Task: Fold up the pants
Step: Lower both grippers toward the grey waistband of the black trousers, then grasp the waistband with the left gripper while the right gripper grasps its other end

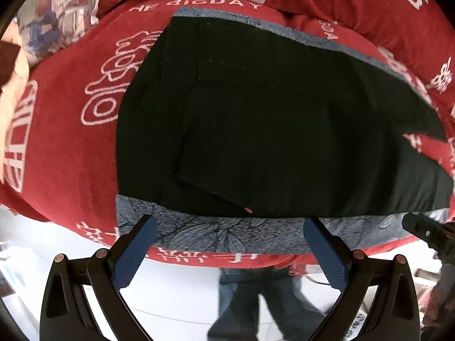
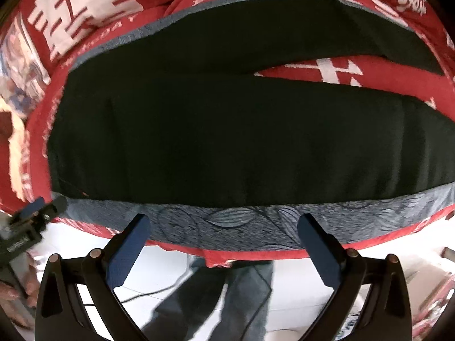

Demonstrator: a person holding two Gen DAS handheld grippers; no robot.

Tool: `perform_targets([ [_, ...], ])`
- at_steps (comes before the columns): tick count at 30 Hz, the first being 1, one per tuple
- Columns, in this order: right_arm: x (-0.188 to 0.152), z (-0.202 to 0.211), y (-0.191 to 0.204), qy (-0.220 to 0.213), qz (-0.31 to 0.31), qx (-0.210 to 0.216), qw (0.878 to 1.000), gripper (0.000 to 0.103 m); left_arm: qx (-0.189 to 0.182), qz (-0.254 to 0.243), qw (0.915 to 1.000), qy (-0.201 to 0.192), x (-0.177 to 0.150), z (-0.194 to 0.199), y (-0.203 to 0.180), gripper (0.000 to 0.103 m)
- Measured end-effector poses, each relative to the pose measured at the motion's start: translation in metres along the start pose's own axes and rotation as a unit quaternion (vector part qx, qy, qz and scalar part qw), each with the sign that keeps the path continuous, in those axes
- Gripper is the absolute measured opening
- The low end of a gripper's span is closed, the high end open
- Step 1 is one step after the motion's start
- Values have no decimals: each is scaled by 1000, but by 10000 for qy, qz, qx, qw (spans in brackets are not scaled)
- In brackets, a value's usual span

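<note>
Nearest the left wrist camera, the left gripper (image 1: pixel 230 227) holds its two blue-padded fingers (image 1: pixel 136 251) spread wide apart with nothing between them. The tips hover over the near edge of a grey-blue patterned cloth (image 1: pixel 216 234), and whether they touch it cannot be told. In the right wrist view the right gripper (image 2: pixel 224 226) stands the same way: jaws wide, empty, tips above the same patterned strip (image 2: pixel 227 221).

The black pants (image 1: pixel 256 119) lie flat on that grey-blue cloth, which in turn lies on a red blanket (image 1: pixel 57 130) printed with white characters and the words "BIG DAY". From the left view the waist part sits toward the left, with seams and a pocket edge faintly visible and a small red mark (image 1: pixel 248 209) near the near hem. From the right view, the pants (image 2: pixel 241 142) stretch across the frame and the two legs part toward the right, a wedge of red blanket (image 2: pixel 327 71) showing between them.

The right gripper's black tip (image 1: pixel 426 233) shows at the right edge of the left view, just beside the near edge of the cloth. The left gripper (image 2: pixel 34 216) appears blurred at the left edge of the right view.

Below the blanket edge lies a white floor (image 1: pixel 176 289), and the person's jeans-clad legs (image 2: pixel 221 298) stand there with a dark cable (image 2: pixel 159 291) close by.
</note>
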State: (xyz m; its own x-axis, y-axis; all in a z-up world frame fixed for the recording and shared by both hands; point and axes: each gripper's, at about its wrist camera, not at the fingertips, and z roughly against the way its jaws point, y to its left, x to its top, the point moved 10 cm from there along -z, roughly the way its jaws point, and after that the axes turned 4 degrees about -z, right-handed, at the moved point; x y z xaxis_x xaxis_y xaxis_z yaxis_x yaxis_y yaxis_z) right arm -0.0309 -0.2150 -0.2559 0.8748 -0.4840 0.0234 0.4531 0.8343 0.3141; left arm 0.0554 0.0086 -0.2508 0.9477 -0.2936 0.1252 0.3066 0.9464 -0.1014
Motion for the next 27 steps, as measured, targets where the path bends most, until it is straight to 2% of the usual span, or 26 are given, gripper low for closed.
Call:
perform_targets([
  [2, 1, 2, 11, 23, -267, 846, 9961, 103, -479, 201, 9986, 13, -1, 1, 0, 103],
  [4, -1, 3, 25, 100, -489, 1747, 9833, 103, -992, 525, 9937, 10, -3, 1, 4, 103],
  [5, -6, 1, 33, 224, -638, 2257, 9718, 103, -1201, 673, 9905, 37, -6, -1, 7, 103],
  [6, -11, -2, 40, 342, -754, 2593, 9623, 100, -1365, 792, 9875, 66, -7, -4, 9, 103],
  [8, -25, -14, 52, 645, -981, 3069, 9445, 84, -1646, 1015, 9810, 128, -13, -9, 14, 103],
  [9, -32, -22, 56, 775, -1057, 3164, 9395, 70, -1820, 1174, 9761, 175, -17, -12, 19, 103],
  [11, -48, -43, 62, 1054, -1159, 3269, 9320, 68, -2022, 1354, 9698, 174, -25, -15, 25, 103],
  [13, -62, -64, 65, 1299, -1227, 3314, 9264, 68, -2115, 1379, 9675, 140, -32, -16, 29, 103],
  [15, -73, -82, 63, 1387, -1263, 3225, 9278, 68, -2207, 1325, 9662, 144, -43, -17, 28, 103],
  [19, -67, -95, 56, 1134, -1584, 3427, 9190, 68, -2426, 1258, 9612, 376, -61, -34, 22, 103],
  [21, -52, -83, 57, 895, -1683, 3683, 9100, 68, -2413, 1346, 9595, 545, -64, -47, 20, 103],
  [24, -32, -54, 73, 611, -1495, 3997, 9023, 68, -2621, 1683, 9497, 317, -47, -45, 17, 103],
  [25, -28, -46, 78, 559, -1368, 4032, 9031, 68, -2657, 1718, 9484, 221, -40, -43, 16, 103],
  [27, -24, -37, 85, 551, -1196, 4033, 9056, 68, -2578, 1696, 9512, 68, -28, -42, 14, 103],
])
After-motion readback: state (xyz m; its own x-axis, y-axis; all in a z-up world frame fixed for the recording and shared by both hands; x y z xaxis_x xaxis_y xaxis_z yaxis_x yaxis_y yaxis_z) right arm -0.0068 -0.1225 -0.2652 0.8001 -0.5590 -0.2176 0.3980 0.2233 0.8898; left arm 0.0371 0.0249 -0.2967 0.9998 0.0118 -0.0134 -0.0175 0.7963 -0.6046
